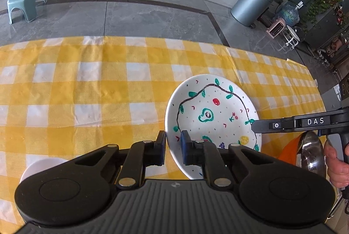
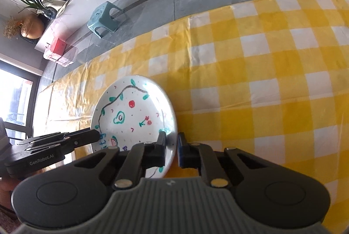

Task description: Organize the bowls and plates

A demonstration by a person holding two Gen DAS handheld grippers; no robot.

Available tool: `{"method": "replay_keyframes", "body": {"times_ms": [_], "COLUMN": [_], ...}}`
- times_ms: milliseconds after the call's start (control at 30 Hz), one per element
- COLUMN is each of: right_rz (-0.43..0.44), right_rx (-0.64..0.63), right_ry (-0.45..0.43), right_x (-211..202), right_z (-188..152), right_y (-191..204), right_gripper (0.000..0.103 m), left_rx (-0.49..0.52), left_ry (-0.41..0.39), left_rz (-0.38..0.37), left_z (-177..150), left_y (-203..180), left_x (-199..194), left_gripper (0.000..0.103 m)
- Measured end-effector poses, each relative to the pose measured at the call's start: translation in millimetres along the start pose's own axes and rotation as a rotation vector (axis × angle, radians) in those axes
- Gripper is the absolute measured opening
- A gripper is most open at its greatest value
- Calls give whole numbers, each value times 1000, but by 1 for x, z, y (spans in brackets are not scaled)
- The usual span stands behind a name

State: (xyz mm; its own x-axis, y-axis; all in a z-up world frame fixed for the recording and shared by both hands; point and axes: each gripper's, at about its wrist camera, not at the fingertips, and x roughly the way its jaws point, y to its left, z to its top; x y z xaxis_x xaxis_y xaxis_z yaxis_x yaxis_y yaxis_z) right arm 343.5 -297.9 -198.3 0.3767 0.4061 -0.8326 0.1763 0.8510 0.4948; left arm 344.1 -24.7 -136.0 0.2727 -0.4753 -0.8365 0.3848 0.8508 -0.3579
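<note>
L gripper [image 1: 173, 147]: matte black plastic, ribbed grey housing, blue pad on one finger. Fingers straddle near-left rim of the painted plate [image 1: 212, 122], one inside, one outside, w/ a gap visible between pads and rim; can't tell if they're actually pinching it. R gripper [image 2: 172, 148], same build, straddles the opposite rim of the plate [image 2: 133, 116], fingers apart, rim in between; contact unclear too. In L view the R gripper [image 1: 254, 127] comes in from the side, tip over the plate edge.

Plate: round, glossy white ceramic, shallow, hand-drawn vine, green leaves, avocado, cherries. Looks tilted, sits on/above yellow-white checked tablecloth [image 1: 98, 92], woven, a bit creased.

Near R edge of L view: shiny metal bowl [image 1: 310, 153] on smth orange. White round dish [image 1: 41, 166] partly hidden behind L gripper body.

Beyond: grey polished stone floor, teal plastic stool [image 1: 26, 2], cylindrical grey bin [image 1: 250, 2].
</note>
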Motion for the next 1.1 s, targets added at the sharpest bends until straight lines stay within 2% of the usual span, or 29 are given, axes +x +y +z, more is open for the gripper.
{"method": "replay_keyframes", "body": {"times_ms": [333, 567, 800, 1100], "right_rz": [25, 55, 102, 174], "right_rx": [-2, -12, -47, -105], "right_ry": [-98, -137, -159, -109], "right_x": [-39, -77, -119, -144], "right_z": [5, -8, -58, -168], "right_y": [16, 42, 79, 123], "right_gripper": [8, 7, 7, 7], "left_rx": [-10, -7, -44, -161], "left_ry": [-101, -136, -172, -210], "left_rz": [4, 15, 49, 117], "left_z": [13, 4, -42, -141], "left_y": [-11, -22, -36, -28], "left_x": [-36, -79, -145, -210], "left_gripper": [14, 14, 14, 14]}}
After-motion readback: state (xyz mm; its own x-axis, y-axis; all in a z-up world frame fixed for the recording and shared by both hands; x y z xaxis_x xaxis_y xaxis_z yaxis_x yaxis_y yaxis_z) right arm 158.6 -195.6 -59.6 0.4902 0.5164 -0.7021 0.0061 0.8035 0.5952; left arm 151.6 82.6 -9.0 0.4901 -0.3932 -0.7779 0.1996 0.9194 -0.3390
